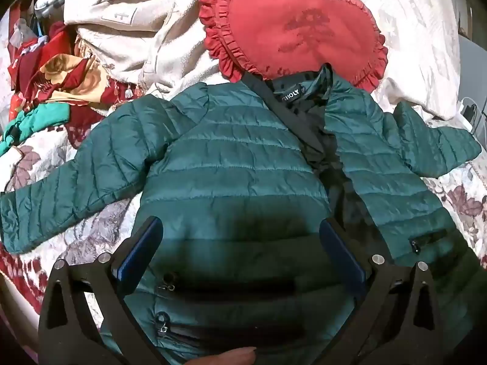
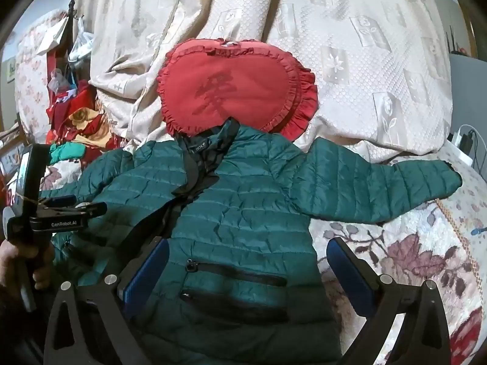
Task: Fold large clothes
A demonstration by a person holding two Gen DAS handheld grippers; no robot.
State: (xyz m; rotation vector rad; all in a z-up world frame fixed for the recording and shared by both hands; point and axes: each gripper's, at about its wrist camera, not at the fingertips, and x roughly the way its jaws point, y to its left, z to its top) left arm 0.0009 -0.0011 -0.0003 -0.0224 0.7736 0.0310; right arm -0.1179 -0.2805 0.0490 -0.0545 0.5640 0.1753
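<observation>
A dark green quilted puffer jacket (image 1: 231, 164) (image 2: 243, 210) lies face up on the bed, front unzipped, both sleeves spread outward, collar toward a red pillow. My left gripper (image 1: 240, 237) hovers open above the jacket's left front panel, near its zip pockets, nothing between its blue pads. My right gripper (image 2: 248, 261) hangs open over the right front panel and its pocket zips (image 2: 237, 273), one pad above the jacket, the other above the bedspread. In the right wrist view the left gripper (image 2: 61, 210) shows at the left edge, held by a hand (image 2: 18, 267).
A red heart-shaped frilled pillow (image 1: 292, 27) (image 2: 237, 91) lies just beyond the collar. A cream blanket (image 2: 350, 45) is heaped behind it. Red, gold and teal clothes (image 1: 51, 82) pile at the left. Floral bedspread (image 2: 411, 252) shows on the right; a charger and cables (image 2: 462, 140) lie at the far right.
</observation>
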